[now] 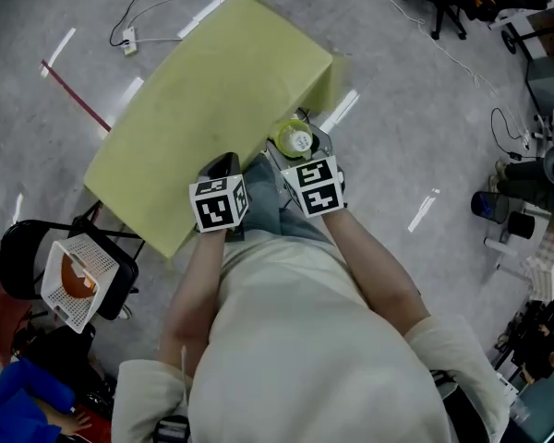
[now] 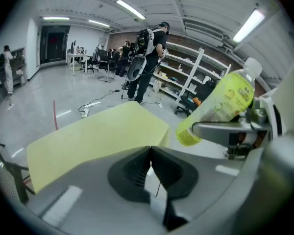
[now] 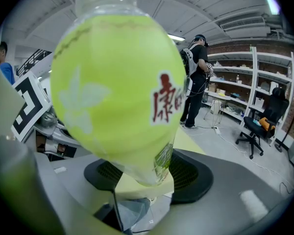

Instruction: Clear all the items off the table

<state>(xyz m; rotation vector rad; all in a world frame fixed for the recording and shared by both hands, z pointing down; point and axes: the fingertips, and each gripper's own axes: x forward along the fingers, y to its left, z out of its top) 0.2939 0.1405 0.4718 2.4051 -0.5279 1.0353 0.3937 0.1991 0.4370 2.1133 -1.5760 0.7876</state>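
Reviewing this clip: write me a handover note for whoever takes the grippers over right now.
Left gripper: shut, empty.
Right gripper: shut on the green bottle, held in the air at the near edge of the yellow table.
Done: bottle picked up; no other item shows on the tabletop in view.
Left: set the bottle down off the table, perhaps in the white basket on the chair to the left.

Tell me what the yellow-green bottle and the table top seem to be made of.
The bottle: likely thin plastic, glossy; its neck is see-through and its printed yellow-green body shines. The table: matte yellow-green surface without shine, maybe a cloth or foam cover; cannot tell which.
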